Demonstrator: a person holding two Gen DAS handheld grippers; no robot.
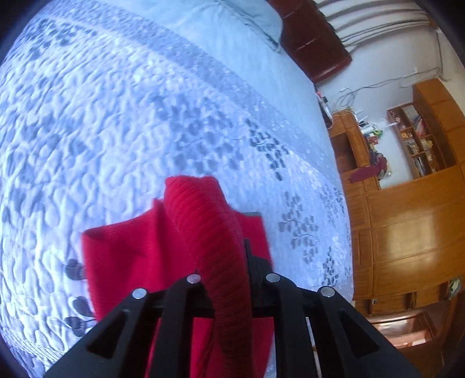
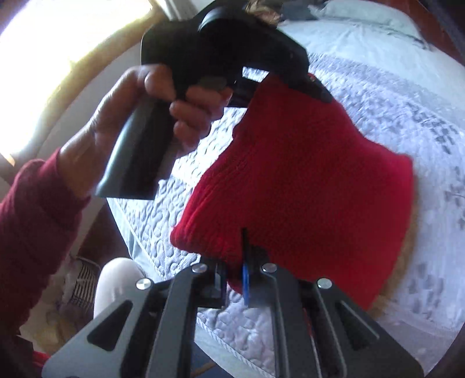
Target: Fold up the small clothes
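Observation:
A small red knit garment (image 1: 162, 250) hangs over the quilted bed (image 1: 116, 116), held up between both grippers. My left gripper (image 1: 229, 247) is shut on a rolled ribbed edge of it, which drapes over the fingers. In the right wrist view the red garment (image 2: 305, 186) spreads wide, and my right gripper (image 2: 237, 258) is shut on its lower edge. The left gripper (image 2: 308, 84), held in a hand (image 2: 151, 122), grips the garment's far top edge there.
The bed's white and grey quilt (image 2: 421, 122) fills the space below, with a pale pillow (image 1: 250, 17) at the head. Wooden cabinets and shelves (image 1: 407, 189) stand past the bed's side. The person's leg (image 2: 116, 282) is by the bed edge.

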